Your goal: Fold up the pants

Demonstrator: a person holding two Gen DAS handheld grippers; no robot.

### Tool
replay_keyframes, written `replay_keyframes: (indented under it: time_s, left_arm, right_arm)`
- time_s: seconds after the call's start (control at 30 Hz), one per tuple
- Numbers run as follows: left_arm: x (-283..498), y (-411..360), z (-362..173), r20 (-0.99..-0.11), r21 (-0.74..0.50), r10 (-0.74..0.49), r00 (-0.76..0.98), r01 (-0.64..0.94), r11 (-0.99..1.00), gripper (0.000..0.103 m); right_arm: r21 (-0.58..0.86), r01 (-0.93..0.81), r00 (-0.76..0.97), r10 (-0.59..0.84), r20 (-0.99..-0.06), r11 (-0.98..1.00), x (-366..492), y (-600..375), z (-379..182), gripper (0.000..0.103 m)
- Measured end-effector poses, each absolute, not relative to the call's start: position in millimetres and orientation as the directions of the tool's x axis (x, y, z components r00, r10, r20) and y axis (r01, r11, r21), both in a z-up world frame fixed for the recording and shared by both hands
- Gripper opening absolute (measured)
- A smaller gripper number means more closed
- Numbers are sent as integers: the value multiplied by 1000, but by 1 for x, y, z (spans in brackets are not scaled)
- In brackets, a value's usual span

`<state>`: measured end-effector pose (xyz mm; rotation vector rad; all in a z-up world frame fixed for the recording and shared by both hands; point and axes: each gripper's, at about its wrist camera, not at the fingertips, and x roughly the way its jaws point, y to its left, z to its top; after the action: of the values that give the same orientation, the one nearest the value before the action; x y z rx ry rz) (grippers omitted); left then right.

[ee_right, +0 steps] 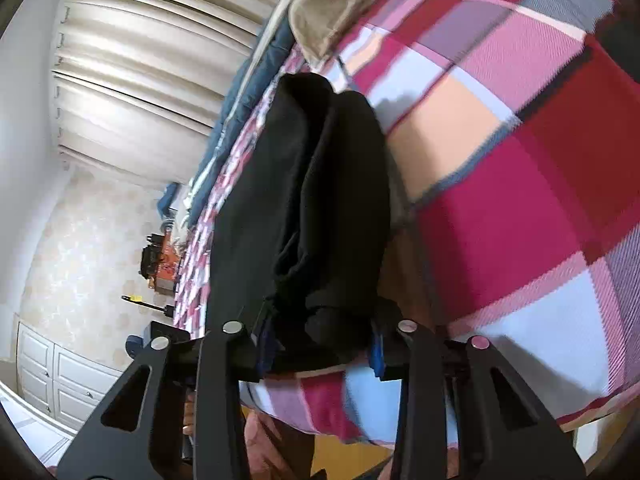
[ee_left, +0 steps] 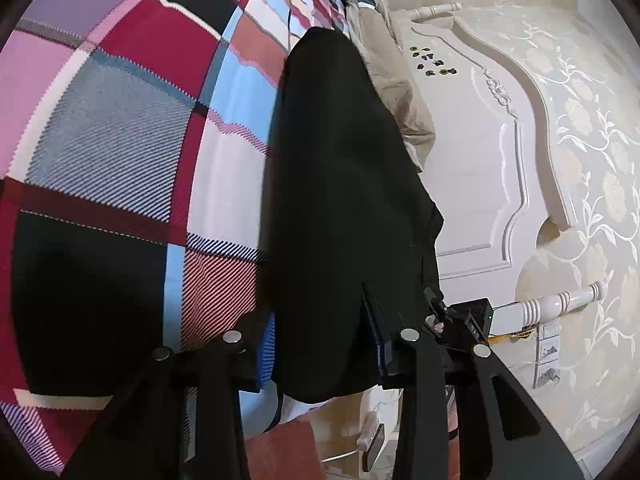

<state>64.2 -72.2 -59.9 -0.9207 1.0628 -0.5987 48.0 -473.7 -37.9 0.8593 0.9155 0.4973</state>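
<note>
Both hand-held grippers are on the cloth at the near edge of the bed. The black pants (ee_left: 344, 208) lie on the plaid blanket (ee_left: 120, 128), stretched in a long strip that runs straight away from the cameras towards the far end of the bed, so the long axis points along the fingers of both tools.

In the left wrist view, the left hand-held gripper (ee_left: 328, 356) has its jaws drawn in around the near end of the pants, the dark fabric bunched between them; it looks clamped on that end. The white headboard (ee_left: 480, 152) stands off to the right there.

In the right wrist view, the right hand-held gripper (ee_right: 320, 356) is likewise closed on the near end of the pants (ee_right: 304, 208), where the cloth is thick and doubled, with a fold ridge running up the strip. A beige cloth (ee_right: 336, 4) lies at the far end, beyond the pants.

Neither hand is nearer than the other as far as I can judge; both hold the same near end side by side. The free end lies dead ahead, so the coming fold probably calls for carrying this end forward along that axis.
</note>
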Motion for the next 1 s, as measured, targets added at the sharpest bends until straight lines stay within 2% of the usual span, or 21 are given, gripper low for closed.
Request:
replay_keyframes:
  time_s: [0.53,0.77,0.8,0.87,1.0]
  left_arm:
    - [21,4,-50,-474,-848,-713,517,-50,528,34]
    - [-7,38,-58,-475,-851,-686,551,-88,518,35]
    - [-7,36,-60,-475,-850,-688,548,-84,520,36]
    - [-5,32,-60,-474,-846,-696,539,-61,529,45]
    - [-4,27,-58,-481,-831,-703,523,-17,556,56]
  right_arm:
    - [841,-125,422,795,-435,527,61,-389,-35,34]
    - [818,-155,361,803,-475,553,59,-365,-38,33]
    - [821,-139,358,801,-480,554,60,-366,-42,33]
    - [835,-90,352,801,-484,543,57,-375,-55,33]
    - [876,-66,338,837,-431,478,53,-379,-67,37]
